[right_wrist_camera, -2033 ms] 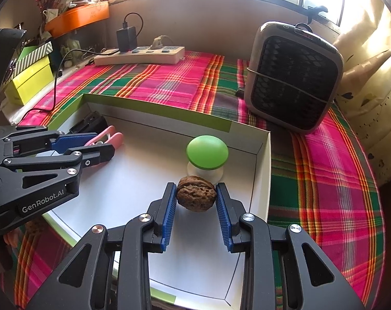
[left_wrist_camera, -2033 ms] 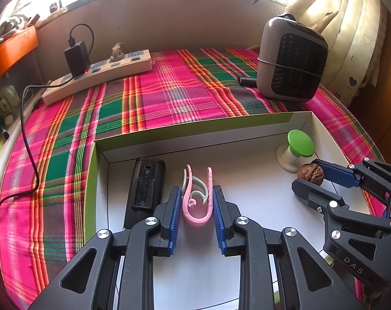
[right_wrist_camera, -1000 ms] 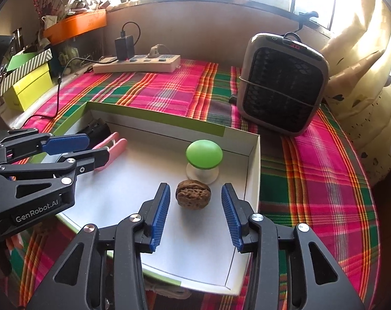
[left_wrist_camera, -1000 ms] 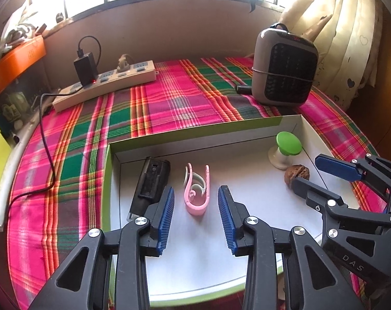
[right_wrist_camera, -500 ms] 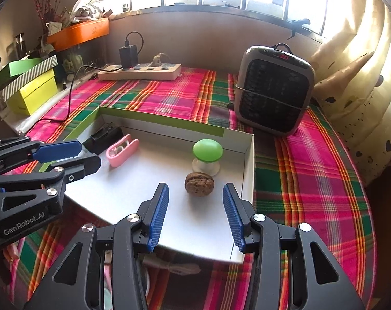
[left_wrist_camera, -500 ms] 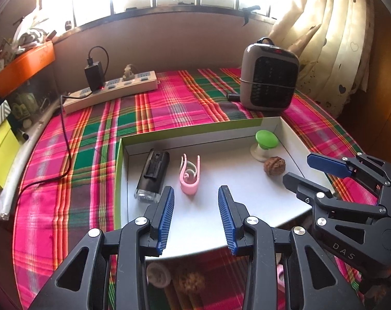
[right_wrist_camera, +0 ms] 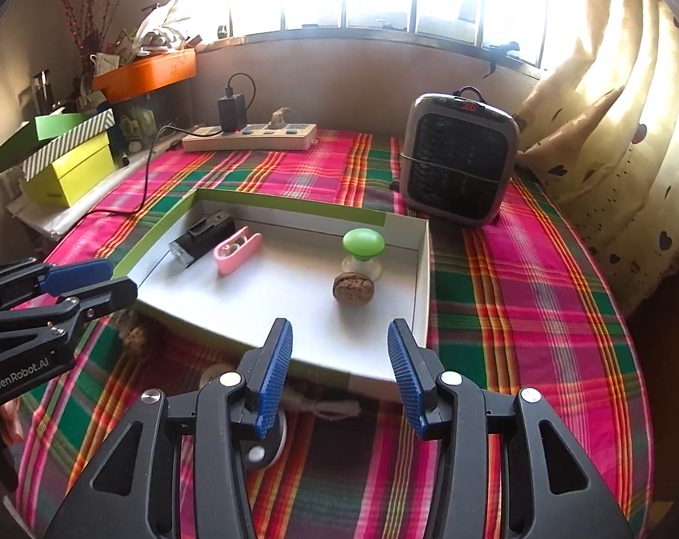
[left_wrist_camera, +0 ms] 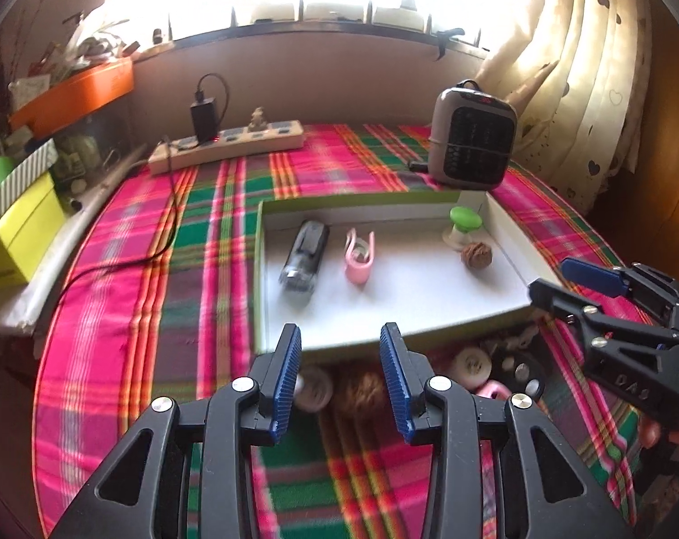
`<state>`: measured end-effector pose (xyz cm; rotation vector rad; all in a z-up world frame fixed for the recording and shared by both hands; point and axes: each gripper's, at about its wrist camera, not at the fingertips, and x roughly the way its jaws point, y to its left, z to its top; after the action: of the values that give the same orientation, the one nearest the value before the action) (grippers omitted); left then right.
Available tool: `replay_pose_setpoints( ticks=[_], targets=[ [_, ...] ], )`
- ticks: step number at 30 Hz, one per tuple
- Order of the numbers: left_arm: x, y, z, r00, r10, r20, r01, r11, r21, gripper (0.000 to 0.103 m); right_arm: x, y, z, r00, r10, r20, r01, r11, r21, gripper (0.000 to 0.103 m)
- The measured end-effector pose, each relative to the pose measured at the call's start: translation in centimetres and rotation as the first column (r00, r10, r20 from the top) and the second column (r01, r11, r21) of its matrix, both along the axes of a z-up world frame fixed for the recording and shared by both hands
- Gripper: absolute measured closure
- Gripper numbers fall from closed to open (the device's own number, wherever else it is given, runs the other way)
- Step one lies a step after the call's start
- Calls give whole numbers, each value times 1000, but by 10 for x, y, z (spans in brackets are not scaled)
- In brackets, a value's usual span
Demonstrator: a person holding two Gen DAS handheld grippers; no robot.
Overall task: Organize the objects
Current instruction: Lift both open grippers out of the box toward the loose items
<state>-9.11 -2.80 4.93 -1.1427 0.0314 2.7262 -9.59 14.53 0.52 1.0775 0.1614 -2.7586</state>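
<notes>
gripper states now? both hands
Left gripper: jaws opening, nothing between them.
Right gripper: open, holding nothing.

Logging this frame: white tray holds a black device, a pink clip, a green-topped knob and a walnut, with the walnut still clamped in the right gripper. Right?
Not quite. The walnut lies free on the tray floor beside the green-topped knob; the right gripper is open and empty, as the right wrist view shows. The rest stands.
</notes>
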Motion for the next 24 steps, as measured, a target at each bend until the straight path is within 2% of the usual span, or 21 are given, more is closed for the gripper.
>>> replay_pose_setpoints(
  ticks=[9,12,18,24],
  targets=[
    [19,-15,-15,999,-21,42,19,999,51,63,31,4,-10,999,-21,25,22,999,-30,56],
    [23,-15,-21,997,-49,54,46,997,54,62,41,6,-13,999,-32,28,33,998,-56,51],
    [20,-13,-34,994,-66,89,61,997,49,60,55,1,-18,999,-27,39,30,997,-75,51],
    [18,-11,-36,991,-98,95,90,993,81,60,62,-3,-23,998,-27,62,31,997,-72,51]
  ],
)
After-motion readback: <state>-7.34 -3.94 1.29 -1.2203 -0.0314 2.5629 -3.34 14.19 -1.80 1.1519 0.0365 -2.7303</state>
